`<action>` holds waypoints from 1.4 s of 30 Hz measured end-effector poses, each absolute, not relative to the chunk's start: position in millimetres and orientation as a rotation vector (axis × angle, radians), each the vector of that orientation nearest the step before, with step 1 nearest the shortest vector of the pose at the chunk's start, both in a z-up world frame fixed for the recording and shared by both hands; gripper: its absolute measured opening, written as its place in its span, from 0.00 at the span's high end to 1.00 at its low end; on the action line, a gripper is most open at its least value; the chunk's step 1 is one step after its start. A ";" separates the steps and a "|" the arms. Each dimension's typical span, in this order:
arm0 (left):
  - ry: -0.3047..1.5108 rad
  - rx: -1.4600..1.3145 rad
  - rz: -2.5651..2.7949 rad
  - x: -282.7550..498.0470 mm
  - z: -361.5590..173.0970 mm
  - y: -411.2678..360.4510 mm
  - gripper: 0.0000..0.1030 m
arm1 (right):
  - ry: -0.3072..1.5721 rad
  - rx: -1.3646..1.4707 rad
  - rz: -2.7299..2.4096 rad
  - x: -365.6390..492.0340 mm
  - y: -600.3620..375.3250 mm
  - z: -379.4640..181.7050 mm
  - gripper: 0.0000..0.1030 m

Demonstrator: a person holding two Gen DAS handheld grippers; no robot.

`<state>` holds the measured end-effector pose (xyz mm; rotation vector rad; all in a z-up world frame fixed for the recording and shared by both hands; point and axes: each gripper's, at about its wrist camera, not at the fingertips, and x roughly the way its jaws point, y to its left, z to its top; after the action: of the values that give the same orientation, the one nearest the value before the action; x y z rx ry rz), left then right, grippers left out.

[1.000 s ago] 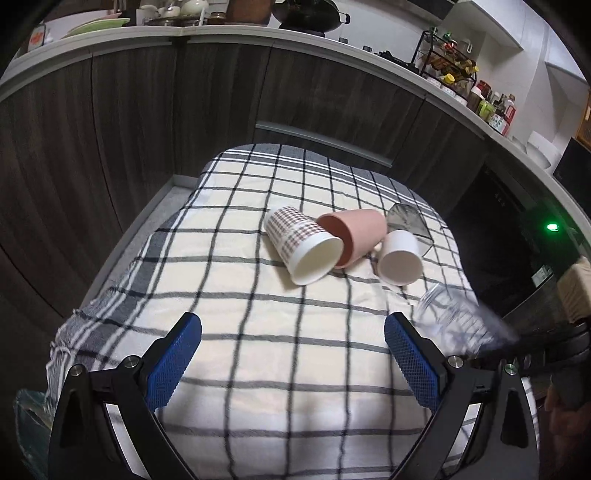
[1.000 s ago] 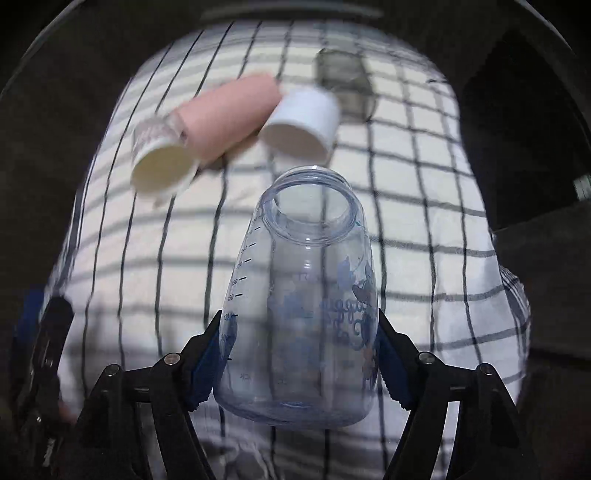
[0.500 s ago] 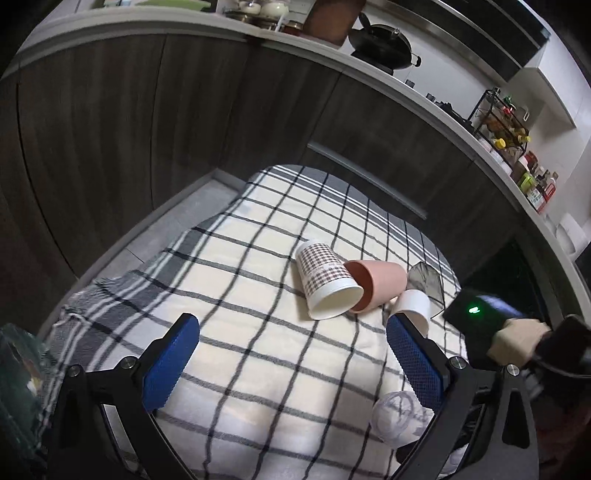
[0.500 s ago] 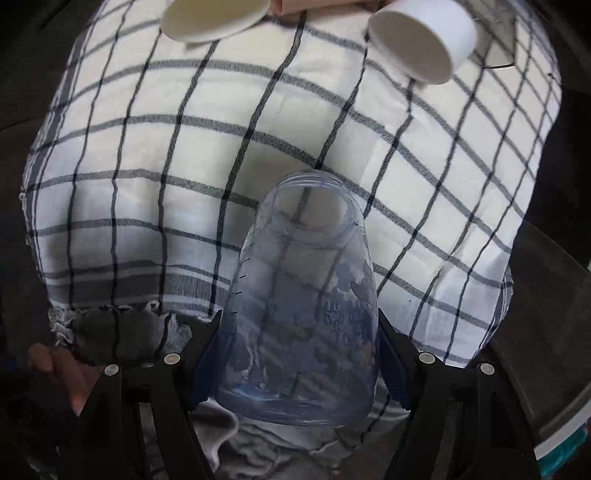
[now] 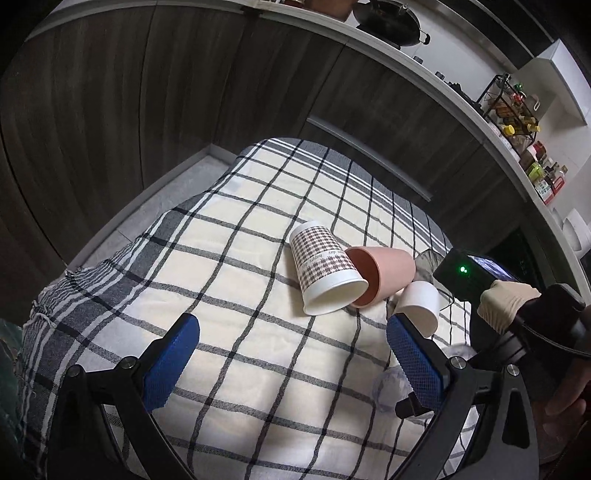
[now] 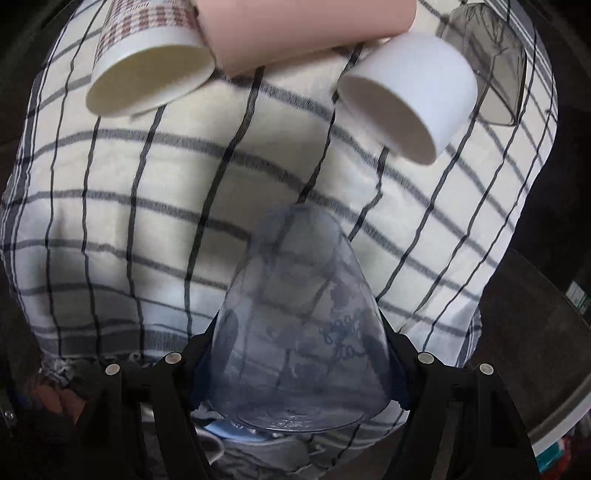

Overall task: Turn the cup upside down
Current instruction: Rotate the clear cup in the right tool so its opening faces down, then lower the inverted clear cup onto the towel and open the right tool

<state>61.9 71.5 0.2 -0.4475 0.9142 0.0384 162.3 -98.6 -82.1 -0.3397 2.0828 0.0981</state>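
My right gripper (image 6: 297, 354) is shut on a clear bluish plastic cup (image 6: 295, 314), mouth pointing down at the checked cloth (image 6: 110, 206) near the table's front edge. In the left wrist view that cup (image 5: 388, 384) shows partly behind my left gripper's right finger. My left gripper (image 5: 291, 358) is open and empty above the cloth (image 5: 221, 295). A houndstooth paper cup (image 5: 325, 269), a pink cup (image 5: 384, 275) and a white cup (image 5: 421, 306) lie on their sides beyond it.
A clear glass (image 6: 495, 70) lies on the cloth at the far right. Dark wood cabinets (image 5: 147, 92) surround the table, with a counter, a wok (image 5: 388, 18) and a spice rack (image 5: 513, 107) above.
My right gripper has tipped the clear cup further over and lowered it toward the cloth, closer to the lying cups. The left gripper has moved little.
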 end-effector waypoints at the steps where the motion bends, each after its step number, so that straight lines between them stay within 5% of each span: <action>1: 0.912 -0.442 0.039 61.7 0.2 71.1 0.00 | 2.083 -0.340 0.097 162.4 -99.0 -83.0 0.30; 16: 0.816 -0.321 0.000 36.9 21.5 54.5 0.00 | 1.854 -0.298 0.113 136.1 -106.3 -38.2 0.17; 30: 0.728 -0.271 0.058 -9.7 10.9 58.5 0.00 | 1.185 -0.059 0.114 25.3 -133.0 8.1 0.17; 42: 0.731 -0.182 0.007 -13.2 -5.9 40.5 0.00 | 0.814 0.013 0.020 -25.5 -154.8 17.6 0.13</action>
<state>-13.2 40.5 -5.9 -0.1818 0.7307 0.0066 -25.5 -154.8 17.6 0.0132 0.8140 0.0201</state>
